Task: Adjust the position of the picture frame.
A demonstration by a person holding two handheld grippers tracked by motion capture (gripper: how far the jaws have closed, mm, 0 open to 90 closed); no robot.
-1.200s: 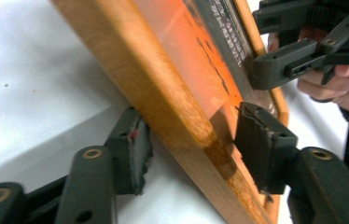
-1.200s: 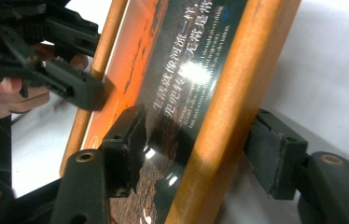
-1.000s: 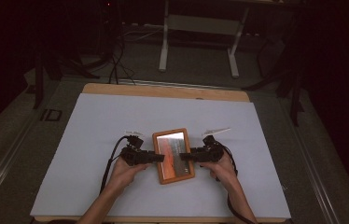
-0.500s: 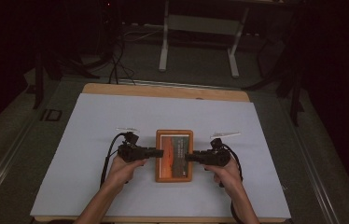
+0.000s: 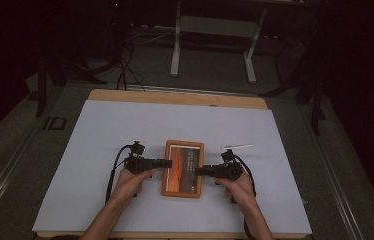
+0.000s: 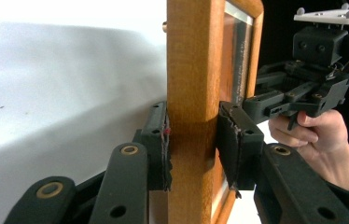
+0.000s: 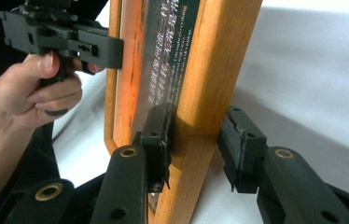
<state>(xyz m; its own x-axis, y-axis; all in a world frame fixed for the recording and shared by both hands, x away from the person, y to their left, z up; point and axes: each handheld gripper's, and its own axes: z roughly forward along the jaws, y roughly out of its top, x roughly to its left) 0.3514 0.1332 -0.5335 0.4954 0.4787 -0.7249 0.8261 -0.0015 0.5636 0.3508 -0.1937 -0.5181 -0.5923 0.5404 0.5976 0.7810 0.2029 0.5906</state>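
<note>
A wooden picture frame [image 5: 183,168] with an orange and dark print lies face up near the front middle of the white sheet [image 5: 125,125]. My left gripper [image 5: 167,163] is shut on its left rail, a pad pressing each face of the wood [image 6: 191,70]. My right gripper [image 5: 198,171] is shut on the right rail [image 7: 210,70]. Both pairs of jaws have just been closing with the frame between them. In the left gripper view the right gripper [image 6: 303,93] shows beyond the frame. The right gripper view has the left gripper [image 7: 65,37] at the far rail. I cannot tell whether the frame rests on the sheet.
The white sheet covers a wooden table [image 5: 175,97] whose far edge shows bare. Beyond it are a dark floor, loose cables [image 5: 125,75] and the legs of a desk [image 5: 177,45]. Both forearms come in from the front edge.
A second ago the frame sat skewed with glare on its glass; now it lies square and flat. Both grippers have shifted slightly with it and their jaws have closed on its rails.
</note>
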